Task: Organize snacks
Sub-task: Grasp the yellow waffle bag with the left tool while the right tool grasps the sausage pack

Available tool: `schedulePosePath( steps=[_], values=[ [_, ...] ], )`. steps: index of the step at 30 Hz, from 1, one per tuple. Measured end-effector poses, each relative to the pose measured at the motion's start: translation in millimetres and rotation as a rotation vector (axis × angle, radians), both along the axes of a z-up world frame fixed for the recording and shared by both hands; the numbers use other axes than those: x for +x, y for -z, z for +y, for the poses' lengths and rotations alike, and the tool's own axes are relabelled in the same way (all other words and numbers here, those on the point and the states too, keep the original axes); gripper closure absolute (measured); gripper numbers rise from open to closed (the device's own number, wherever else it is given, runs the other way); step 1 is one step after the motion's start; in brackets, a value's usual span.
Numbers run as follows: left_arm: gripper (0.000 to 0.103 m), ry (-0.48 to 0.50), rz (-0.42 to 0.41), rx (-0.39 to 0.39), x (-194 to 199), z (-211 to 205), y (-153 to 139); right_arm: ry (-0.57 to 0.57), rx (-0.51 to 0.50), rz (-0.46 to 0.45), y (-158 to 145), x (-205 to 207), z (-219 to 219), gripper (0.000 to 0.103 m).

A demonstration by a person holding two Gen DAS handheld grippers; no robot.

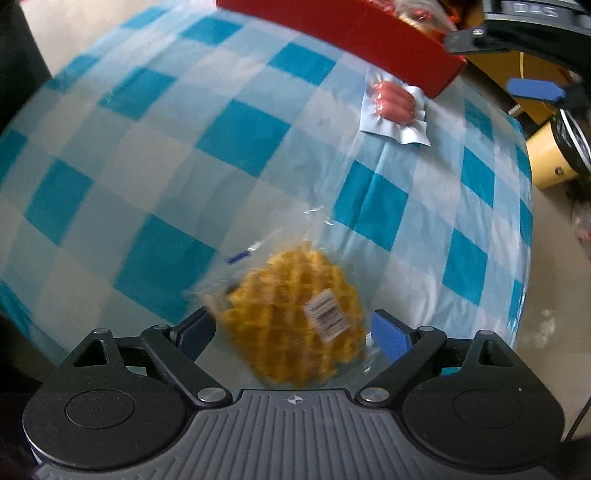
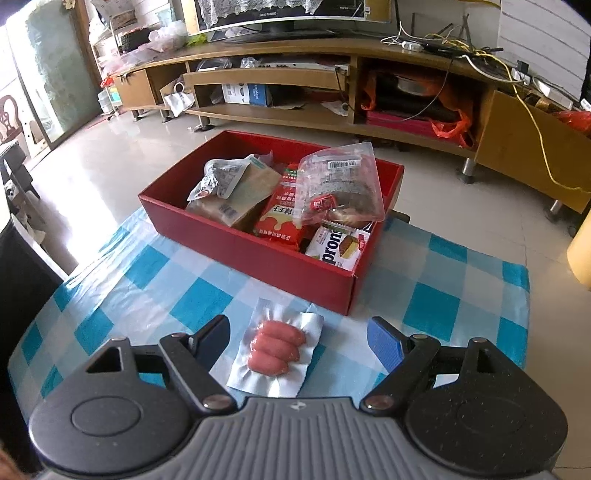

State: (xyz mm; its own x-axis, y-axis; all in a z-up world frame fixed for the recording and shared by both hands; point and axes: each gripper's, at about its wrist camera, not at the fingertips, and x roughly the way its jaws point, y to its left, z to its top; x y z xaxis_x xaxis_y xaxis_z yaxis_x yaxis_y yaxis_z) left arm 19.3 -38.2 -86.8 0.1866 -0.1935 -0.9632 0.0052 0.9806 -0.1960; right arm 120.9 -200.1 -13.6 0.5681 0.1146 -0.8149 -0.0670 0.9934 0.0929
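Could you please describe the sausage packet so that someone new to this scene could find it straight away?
Start at the blue-and-white checked tablecloth and find the red box of snacks on it. On the cloth just in front of the box's near wall lies the sausage packet, between the open fingers of the right gripper. It alone is a flat, clear vacuum pack of pink sausages, outside the box.

A home living room, probably: long wooden TV stand (image 2: 332, 92) with a screen (image 2: 277, 14), tiled floor (image 2: 110, 155), checked tablecloth (image 2: 147, 280).
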Motion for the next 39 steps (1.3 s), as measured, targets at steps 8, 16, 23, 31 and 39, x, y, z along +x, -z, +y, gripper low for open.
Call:
schedulePosePath(
  steps=[8, 16, 23, 31, 39],
  values=[
    [0.003, -0.091, -0.061, 0.098, 15, -17, 11, 0.037, -0.024, 0.05, 18, 9, -11, 0.021],
    [0.018, 0.0, -0.144, 0.198, 20, -10, 5, 0.023, -0.02, 0.158, 53, 29, 10, 0.021],
    [0.019, -0.037, -0.143, 0.205, 38, 8, 4, 0.015, -0.045, 0.23, 84, 43, 28, 0.021],
    [0.018, -0.066, -0.144, 0.198, 62, 14, 3, 0.034, -0.058, 0.215, 99, 52, 38, 0.0],
    [0.008, -0.067, -0.166, 0.239, 67, 17, 9, 0.036, -0.061, 0.235, 100, 60, 39, 0.0]
  ],
)
